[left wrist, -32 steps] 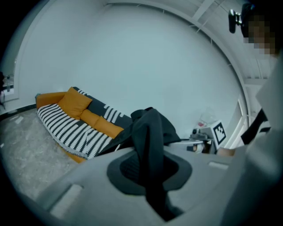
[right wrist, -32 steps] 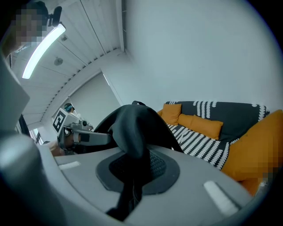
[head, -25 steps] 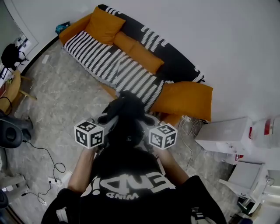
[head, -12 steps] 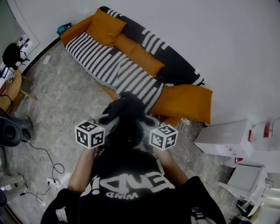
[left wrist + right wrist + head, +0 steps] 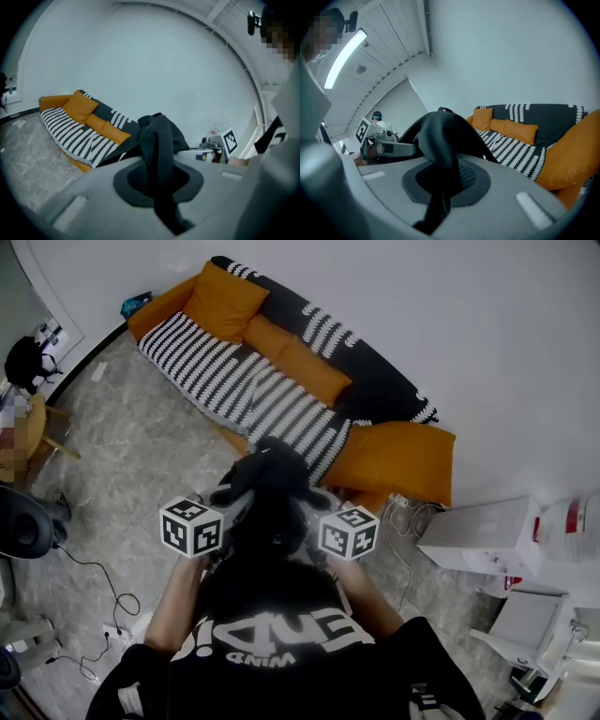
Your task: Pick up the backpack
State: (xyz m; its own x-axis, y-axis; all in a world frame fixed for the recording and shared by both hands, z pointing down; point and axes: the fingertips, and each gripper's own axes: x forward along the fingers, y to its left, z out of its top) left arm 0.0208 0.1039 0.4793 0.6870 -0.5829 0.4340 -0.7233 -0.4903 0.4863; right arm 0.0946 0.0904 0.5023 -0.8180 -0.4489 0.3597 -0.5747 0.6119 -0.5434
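Above the floor (image 5: 131,456) before the sofa (image 5: 281,381), nothing has shifted lately: the backpack (image 5: 270,488) hangs lifted, left hand-held gripper (image 5: 158,180) and right hand-held gripper (image 5: 443,180) both clamped on it, so the pick-up looks done.

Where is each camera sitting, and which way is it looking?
Head view: on the person's head, looking steeply down at the backpack and sofa; arms and black shirt show.
Left gripper view: on the left gripper, looking along jaws shut on the backpack, toward the sofa.
Right gripper view: on the right gripper, likewise clamping the backpack.
Shared: all see backpack and sofa.
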